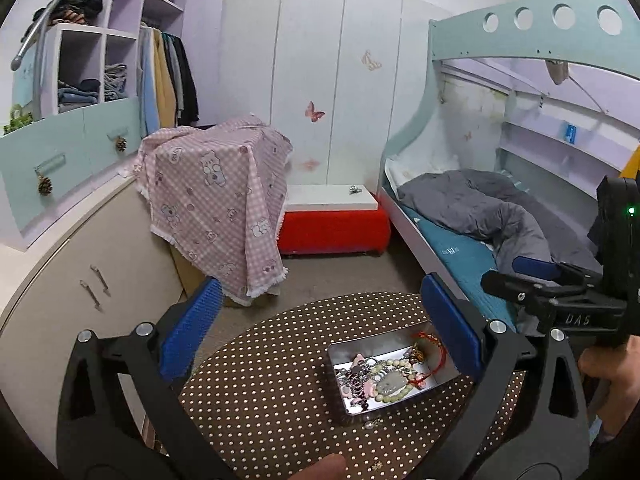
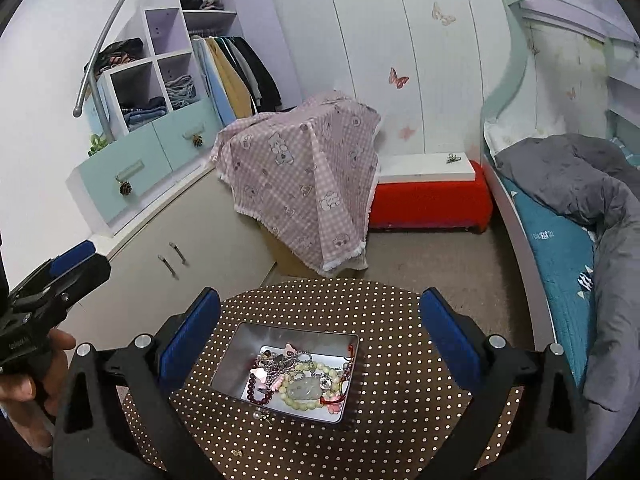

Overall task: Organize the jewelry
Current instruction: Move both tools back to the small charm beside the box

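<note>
A silver tin point(image 1: 356, 354) point(image 2: 248, 344) sits on a round brown polka-dot table point(image 1: 264, 392) point(image 2: 400, 380). It holds a tangle of jewelry point(image 1: 384, 376) point(image 2: 300, 380): pale green beads, dark red beads, pink charms, a red cord. A small earring point(image 2: 262, 416) point(image 1: 370, 424) lies on the table beside the tin's near edge. My left gripper point(image 1: 320, 328) is open and empty above the table, left of the tin. My right gripper point(image 2: 320, 328) is open and empty above the tin. Each gripper shows at the edge of the other's view.
A box under a pink checked cloth point(image 1: 216, 196) point(image 2: 304, 184) stands behind the table. A red bench with a white top point(image 1: 336, 220) point(image 2: 428, 192) is against the wall. A bunk bed with a grey duvet point(image 1: 488, 208) point(image 2: 580, 184) is right, cabinets point(image 1: 80, 272) left.
</note>
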